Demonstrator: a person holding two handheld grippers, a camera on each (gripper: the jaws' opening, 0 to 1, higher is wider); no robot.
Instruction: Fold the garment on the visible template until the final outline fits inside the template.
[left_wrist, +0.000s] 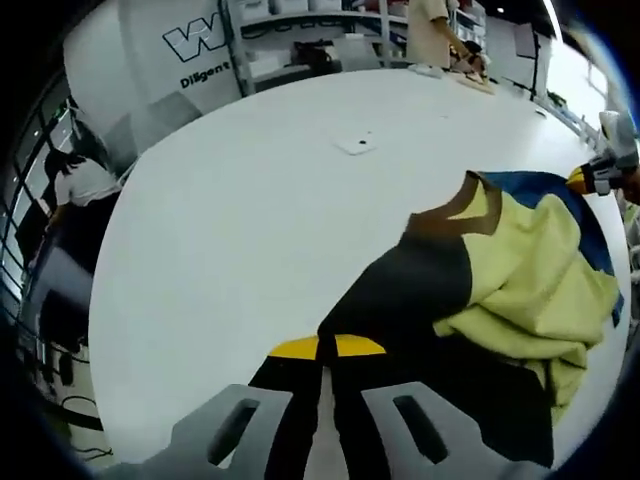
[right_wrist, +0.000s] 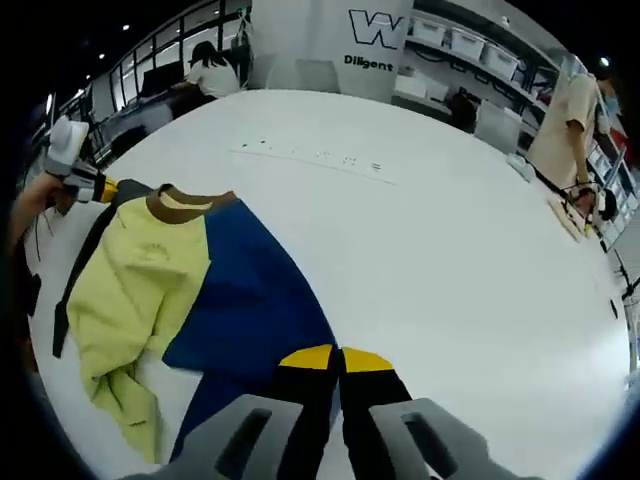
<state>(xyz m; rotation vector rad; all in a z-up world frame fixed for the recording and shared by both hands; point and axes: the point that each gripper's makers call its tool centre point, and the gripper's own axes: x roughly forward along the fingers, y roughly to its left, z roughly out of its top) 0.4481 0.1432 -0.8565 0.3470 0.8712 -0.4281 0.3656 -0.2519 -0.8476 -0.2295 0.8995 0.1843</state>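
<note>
Lying crumpled on the white table (left_wrist: 230, 250), the garment (left_wrist: 500, 290) is showing three colour blocks: pale yellow, dark navy or black, and a brighter blue, with a brown ribbed collar (left_wrist: 455, 215) turned up near its middle. In the right gripper view the garment (right_wrist: 190, 290) is sitting toward that view's left, its yellow part bunching into loose folds while the blue panel is running down toward the camera. It is looking soft, light and limp, so it will likely be sagging and sliding wherever it is lifted; taking hold at an edge, such as a hem corner or a shoulder seam, should be giving more control than pinching the bunched middle. The left claw (left_wrist: 325, 400) is resting low over the dark fabric, its yellow-tipped jaws drawn together with dark cloth lying under and between them, though whether it is truly gripping the cloth I cannot tell. The right claw (right_wrist: 338, 405) is sitting likewise at the near blue edge, jaws nearly touching, and its hold on the cloth is equally unclear. Both are pointing forward across the table from opposite sides of the garment, and each is appearing small at the far edge of the other's view. No template outline is readable on the table from here.
</note>
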